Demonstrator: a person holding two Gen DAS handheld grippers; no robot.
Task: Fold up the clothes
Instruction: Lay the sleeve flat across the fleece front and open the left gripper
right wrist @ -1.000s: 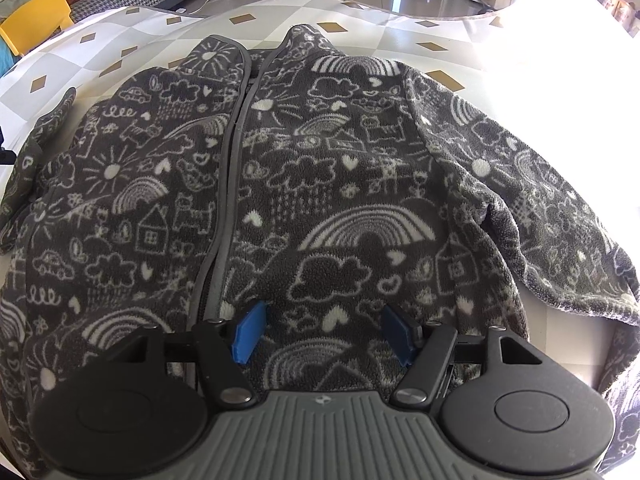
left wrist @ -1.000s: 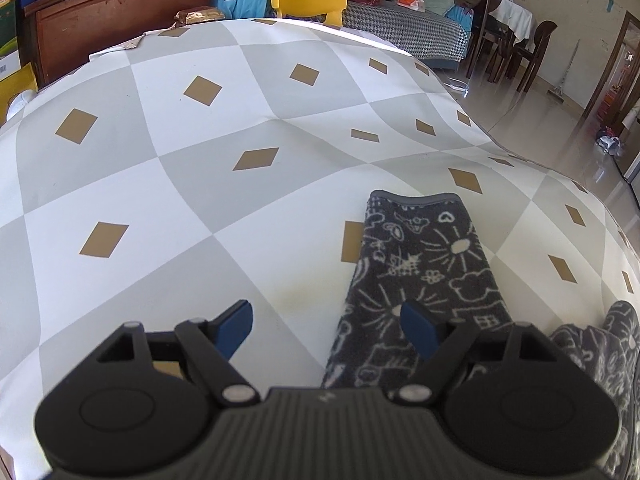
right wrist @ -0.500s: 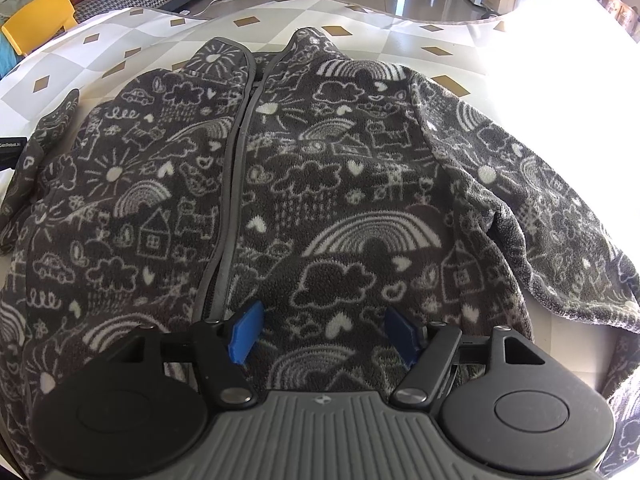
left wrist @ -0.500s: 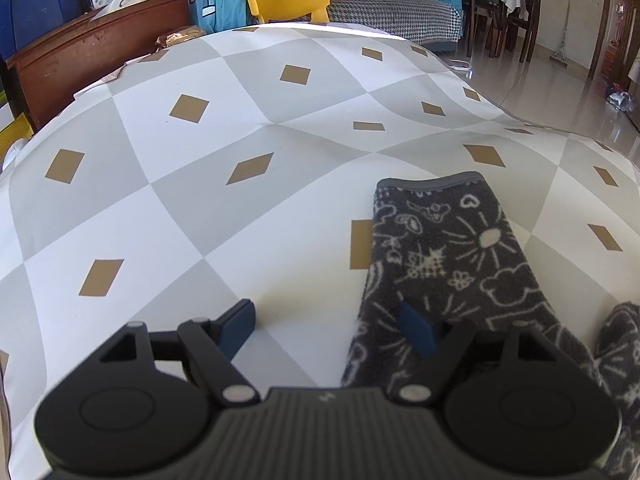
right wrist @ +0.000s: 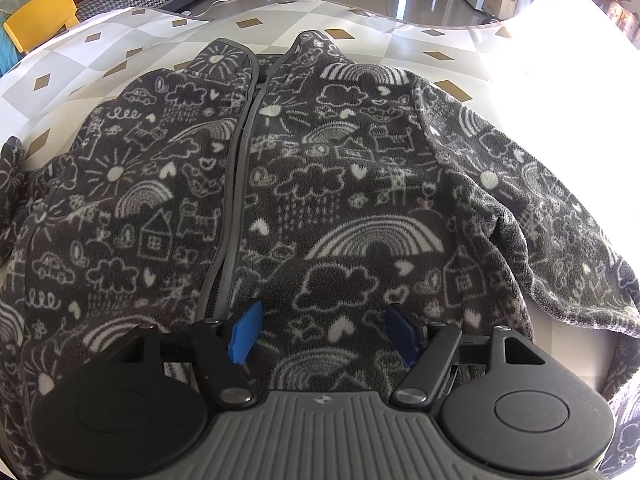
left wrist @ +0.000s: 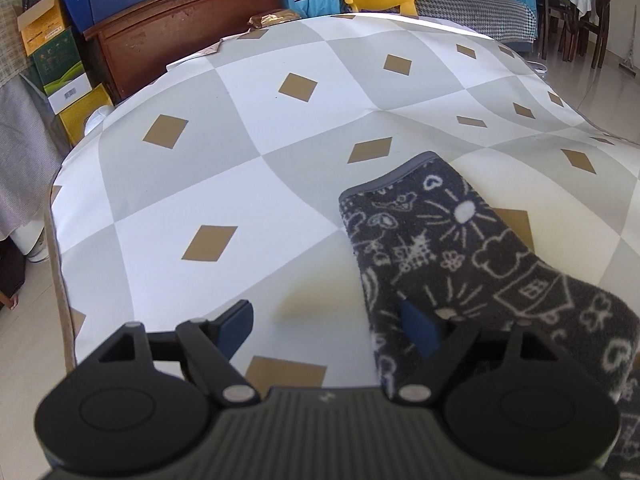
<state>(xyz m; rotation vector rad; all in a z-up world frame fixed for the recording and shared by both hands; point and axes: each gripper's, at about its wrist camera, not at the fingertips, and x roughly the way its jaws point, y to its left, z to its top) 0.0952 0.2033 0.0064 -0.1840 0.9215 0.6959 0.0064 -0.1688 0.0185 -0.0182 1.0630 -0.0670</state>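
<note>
The fleece jacket (right wrist: 320, 200) lies spread front-up on the checked tablecloth (left wrist: 248, 184), collar at twelve o'clock from the right gripper (right wrist: 322, 334), which hangs open over its hem. Its sleeve (left wrist: 452, 264) runs toward twelve from the left gripper (left wrist: 330, 326), whose jaws have just been opening, empty, at the sleeve's edge. No readable writing.

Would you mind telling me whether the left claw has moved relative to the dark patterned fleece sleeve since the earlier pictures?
Yes. The left claw has swung left: the dark patterned fleece sleeve now sits further right, with more of the brown wooden cabinet showing.
</note>
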